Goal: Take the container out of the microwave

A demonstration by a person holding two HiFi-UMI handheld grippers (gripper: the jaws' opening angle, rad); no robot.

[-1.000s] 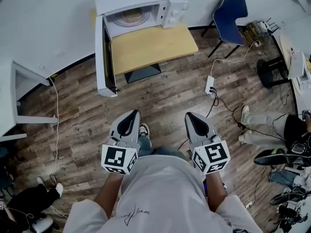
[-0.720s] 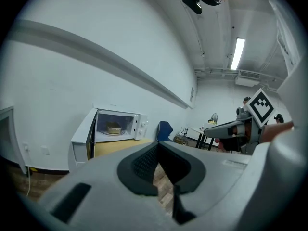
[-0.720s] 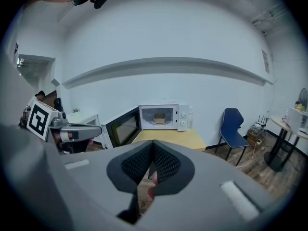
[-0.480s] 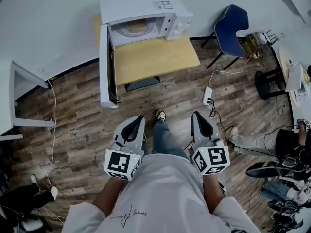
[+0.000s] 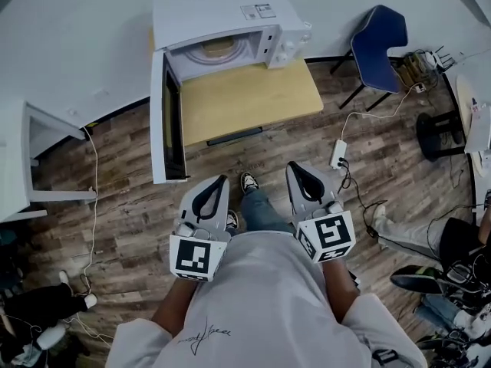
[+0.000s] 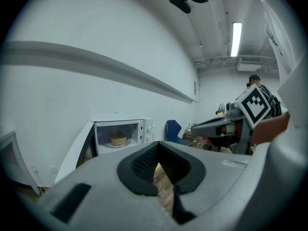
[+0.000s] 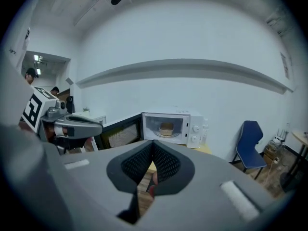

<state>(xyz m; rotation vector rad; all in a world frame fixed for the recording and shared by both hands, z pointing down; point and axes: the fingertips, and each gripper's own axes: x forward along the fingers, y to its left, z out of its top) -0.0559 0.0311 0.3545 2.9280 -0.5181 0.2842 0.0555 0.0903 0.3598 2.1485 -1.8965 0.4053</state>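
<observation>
A white microwave (image 5: pixel 215 10) stands on a wooden table (image 5: pixel 245 98) with its door (image 5: pixel 165 121) swung open to the left. Inside, a tan round container (image 5: pixel 217 48) sits on the turntable; it also shows in the left gripper view (image 6: pixel 117 138) and the right gripper view (image 7: pixel 166 128). My left gripper (image 5: pixel 221 179) and right gripper (image 5: pixel 292 167) hover side by side over the floor, short of the table's front edge, both pointing toward the microwave. Both are shut with nothing held, the left gripper's (image 6: pixel 158 143) tips meeting and the right gripper's (image 7: pixel 152 141) too.
A blue chair (image 5: pixel 380 41) stands right of the table. A power strip (image 5: pixel 338 153) with cables lies on the wood floor. A white cabinet (image 5: pixel 23 159) sits at the left. A seated person (image 5: pixel 453 244) and gear crowd the right side.
Both grippers have moved forward toward the table, and the open microwave now sits nearer and larger in view. Jaws stayed shut.
</observation>
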